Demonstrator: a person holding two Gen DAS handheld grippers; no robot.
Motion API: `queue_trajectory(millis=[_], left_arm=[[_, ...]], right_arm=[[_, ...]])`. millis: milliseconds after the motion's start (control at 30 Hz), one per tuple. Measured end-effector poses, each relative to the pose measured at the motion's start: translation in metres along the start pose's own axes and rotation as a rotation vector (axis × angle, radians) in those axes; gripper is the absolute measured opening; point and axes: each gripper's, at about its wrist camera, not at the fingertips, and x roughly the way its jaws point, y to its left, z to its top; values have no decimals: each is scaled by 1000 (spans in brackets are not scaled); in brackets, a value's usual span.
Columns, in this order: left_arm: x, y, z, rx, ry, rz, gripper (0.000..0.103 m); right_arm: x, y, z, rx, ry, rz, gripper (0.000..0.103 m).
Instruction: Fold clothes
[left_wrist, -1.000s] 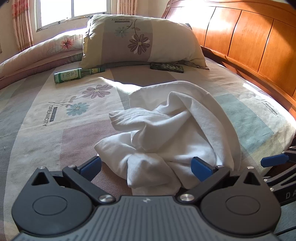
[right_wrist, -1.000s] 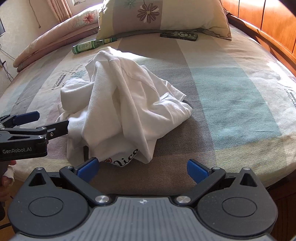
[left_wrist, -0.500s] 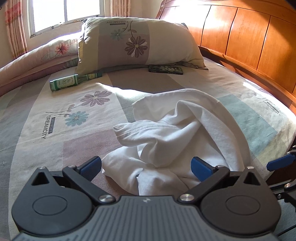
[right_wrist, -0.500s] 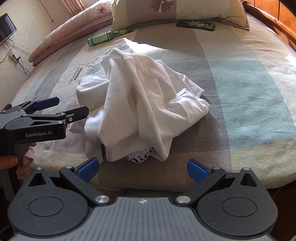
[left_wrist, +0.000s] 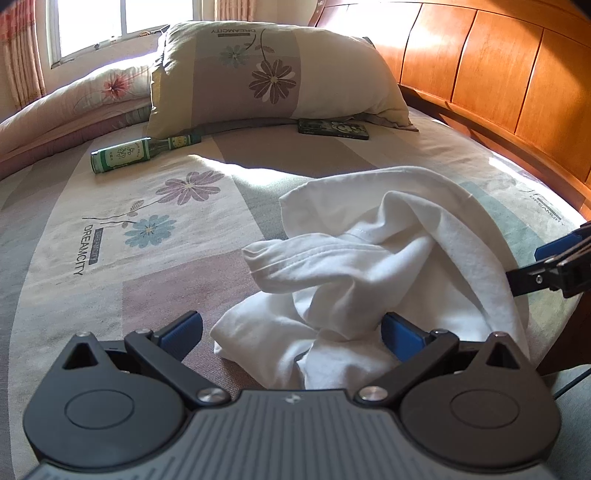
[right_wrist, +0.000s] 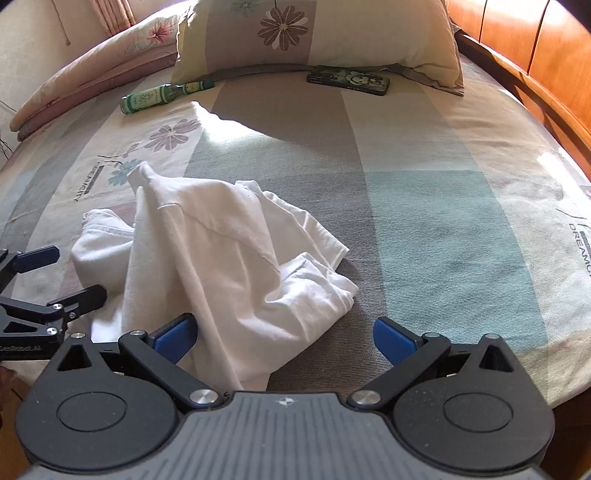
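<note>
- A white shirt (left_wrist: 373, 266) lies crumpled in a heap on the bed (left_wrist: 110, 236), at the near edge and well apart from the pillow (left_wrist: 273, 74); its folds overlap and one rolled part sticks out on the side away from the headboard (left_wrist: 517, 77)
- The left tongs (left_wrist: 291, 332) stand wide apart and grip nothing; the near end of the shirt sits between their blue tips
- The right tongs (right_wrist: 284, 332) are also spread wide and hold nothing; the shirt's lower edge lies between their tips, nearer the left-hand tip
- Each pair of tongs shows in the other's view, one on either side of the shirt, both close to the cloth; whether they touch it I cannot tell
- A green bottle (left_wrist: 140, 153) lies on its side just in front of the pillow; a dark phone (left_wrist: 332, 128) lies flat there too, nearer the headboard
- A rolled quilt (left_wrist: 74, 99) lies beside the pillow, under the window (left_wrist: 122, 22)
</note>
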Motion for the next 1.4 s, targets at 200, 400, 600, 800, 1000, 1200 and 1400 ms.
queue_trajectory(millis=[200,400,600,800,1000,1200,1400], left_arm=[[8,4,-3,-33,9,-39,102],[6,3,0,-3,-12,-52,102],[2,13,0,-22,-23,-76,102],[-2,16,3,-27,-39,-88,102],[-3,17,7,-25,-46,-90,102],[1,24,12,-44,-41,-78,102],[6,31,15,-57,-34,-63,102]], right_arm=[[-10,14,3,-65,-114,68,103],[-7,44,13,-242,-149,39,53],[-4,45,23,-331,-136,35,10],[6,4,52,-310,-140,-67,9],[33,-35,93,-303,-125,-179,9],[69,-66,134,-298,-106,-286,9],[97,-104,166,-191,-69,-373,11]])
